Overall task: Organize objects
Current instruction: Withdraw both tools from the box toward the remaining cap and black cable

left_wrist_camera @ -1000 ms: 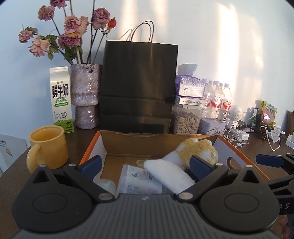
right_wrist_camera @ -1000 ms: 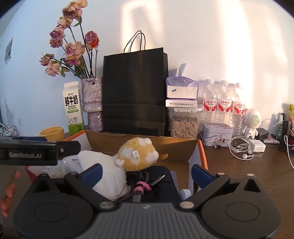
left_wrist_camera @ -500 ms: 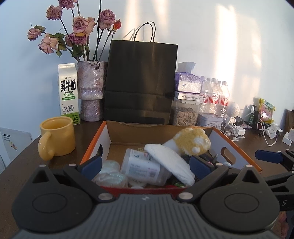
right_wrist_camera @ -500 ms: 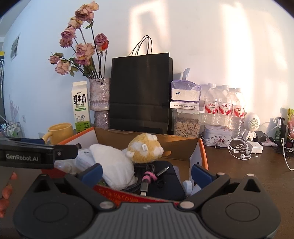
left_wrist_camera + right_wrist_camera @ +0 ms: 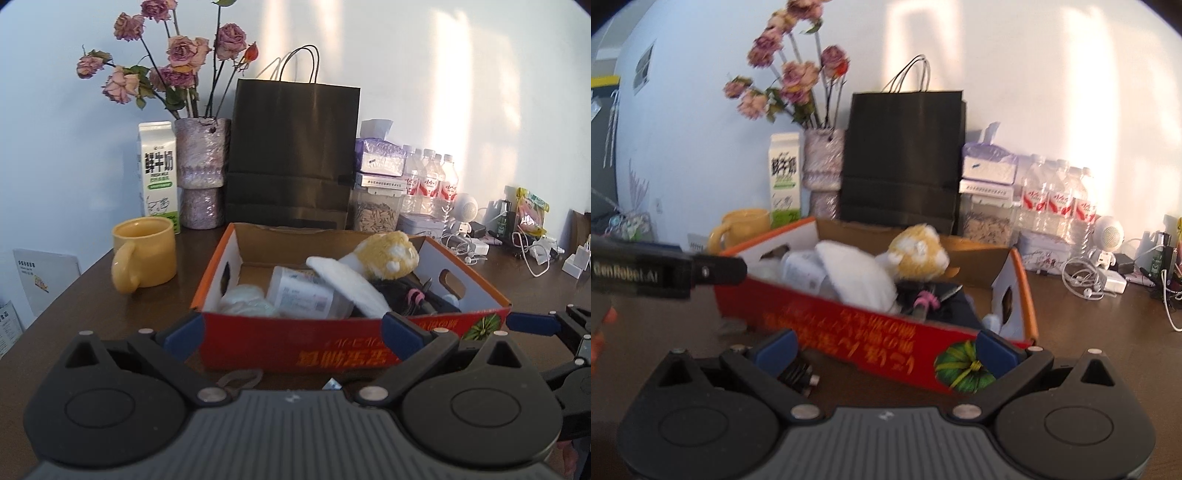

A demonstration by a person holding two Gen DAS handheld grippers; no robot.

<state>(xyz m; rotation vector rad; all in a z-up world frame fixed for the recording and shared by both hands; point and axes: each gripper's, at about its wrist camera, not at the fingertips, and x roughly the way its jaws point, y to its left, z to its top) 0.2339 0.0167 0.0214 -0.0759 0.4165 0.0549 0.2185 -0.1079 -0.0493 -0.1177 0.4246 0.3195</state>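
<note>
Both tongs, the left gripper (image 5: 291,330) and the right gripper (image 5: 886,345), hang wide open and empty just short of the box's (image 5: 332,347) red near wall. The box sits at 12 o'clock from each, holding a plush toy (image 5: 388,254), a white pad (image 5: 347,286) and a bottle (image 5: 306,297), with a mug (image 5: 146,253) at 10 o'clock. The step appears to be a pause between picks; small loose bits (image 5: 798,373) on the table near the box seem left, and the next move calls for dropping low and pinching finely.

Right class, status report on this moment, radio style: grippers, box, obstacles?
Left gripper open, empty. Right gripper open, empty. Red-and-orange cardboard box on brown table, full: yellow plush toy, white pad. Yellow ceramic mug stands left of box.
</note>
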